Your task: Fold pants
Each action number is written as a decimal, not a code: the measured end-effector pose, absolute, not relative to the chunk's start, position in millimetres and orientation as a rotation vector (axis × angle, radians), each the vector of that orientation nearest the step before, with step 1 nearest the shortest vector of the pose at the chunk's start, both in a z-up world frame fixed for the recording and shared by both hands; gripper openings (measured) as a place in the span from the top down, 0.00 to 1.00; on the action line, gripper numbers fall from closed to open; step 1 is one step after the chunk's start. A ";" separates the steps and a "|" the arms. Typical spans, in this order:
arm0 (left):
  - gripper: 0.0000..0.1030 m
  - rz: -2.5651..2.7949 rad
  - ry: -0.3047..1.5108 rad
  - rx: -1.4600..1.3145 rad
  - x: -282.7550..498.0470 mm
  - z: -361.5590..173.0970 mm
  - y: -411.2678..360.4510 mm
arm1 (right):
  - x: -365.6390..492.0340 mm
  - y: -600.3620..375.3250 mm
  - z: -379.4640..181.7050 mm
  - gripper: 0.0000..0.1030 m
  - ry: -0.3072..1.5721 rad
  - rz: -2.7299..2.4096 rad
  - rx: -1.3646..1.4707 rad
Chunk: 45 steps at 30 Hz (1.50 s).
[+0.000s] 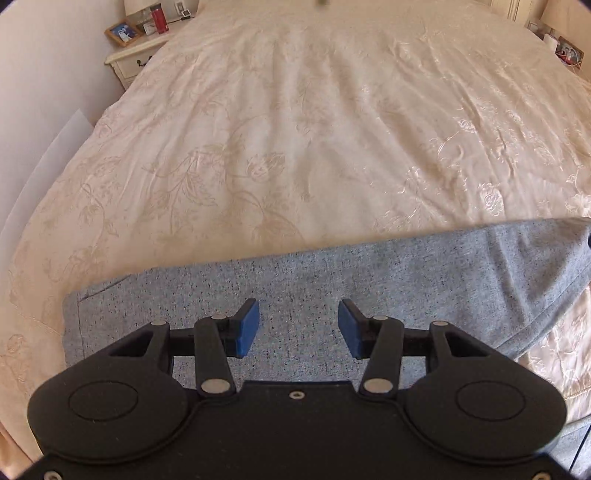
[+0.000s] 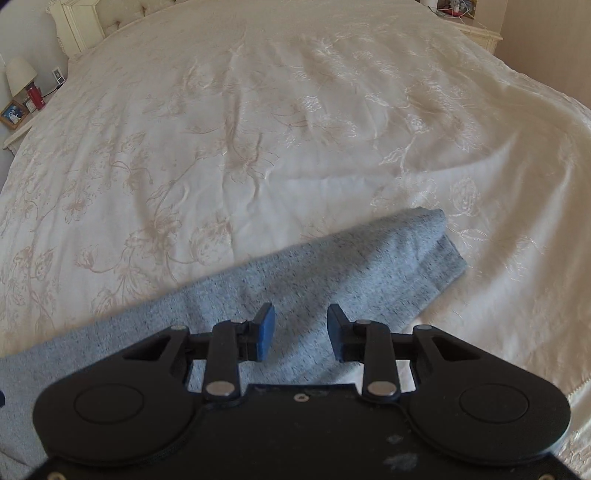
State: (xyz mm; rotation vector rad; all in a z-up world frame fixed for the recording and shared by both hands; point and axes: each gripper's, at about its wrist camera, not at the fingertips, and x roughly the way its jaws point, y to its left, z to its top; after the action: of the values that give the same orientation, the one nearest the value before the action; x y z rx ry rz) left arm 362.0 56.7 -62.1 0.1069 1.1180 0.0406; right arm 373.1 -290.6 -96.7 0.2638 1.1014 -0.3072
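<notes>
Grey heathered pants [image 1: 369, 280] lie flat along the near edge of a bed with a cream floral cover [image 1: 295, 129]. My left gripper [image 1: 298, 328] is open and empty, hovering over the pants near their left end. In the right wrist view the pants [image 2: 332, 258] run from lower left to a hemmed end at the right. My right gripper [image 2: 301, 330] is open and empty, just above the fabric near that end.
A nightstand [image 1: 135, 61] with a red bottle [image 1: 160, 18] and framed photo stands at the bed's far left. The same nightstand with a lamp [image 2: 20, 75] shows in the right wrist view. Another bedside table [image 2: 480, 31] with clutter stands far right.
</notes>
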 end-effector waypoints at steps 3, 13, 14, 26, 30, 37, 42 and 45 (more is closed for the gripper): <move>0.45 0.049 1.148 0.109 360.1 -73.1 67.5 | 411.0 -293.5 -112.8 0.69 1.112 -0.355 0.350; 0.45 0.131 1.213 0.067 368.7 -94.8 106.8 | 493.5 -295.2 -183.2 0.66 1.214 -0.519 0.442; 0.45 0.136 1.219 0.061 371.1 -97.1 109.3 | 495.7 -294.8 -188.6 0.66 1.225 -0.532 0.435; 0.46 0.126 1.234 -0.022 399.6 -109.5 107.6 | 419.4 -301.4 -190.5 0.98 1.238 -0.446 0.386; 0.46 0.113 1.229 -0.072 414.0 -109.9 101.9 | 363.7 -305.4 -177.4 0.98 1.220 -0.433 0.424; 0.46 0.115 1.269 -0.180 442.3 -122.0 101.5 | 299.5 -296.7 -182.2 0.98 1.236 -0.453 0.479; 0.46 0.181 1.321 -0.195 441.5 -138.1 109.9 | 290.7 -287.6 -186.5 0.98 1.240 -0.458 0.466; 0.46 0.223 1.322 -0.195 434.7 -142.3 117.6 | 291.2 -286.5 -186.6 0.98 1.237 -0.456 0.466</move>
State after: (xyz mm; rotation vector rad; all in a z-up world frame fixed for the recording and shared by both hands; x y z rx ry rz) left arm 434.7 117.6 -142.3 -0.1950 1.3220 0.2231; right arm 291.2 -286.5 -186.6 0.4657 1.2374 -0.4558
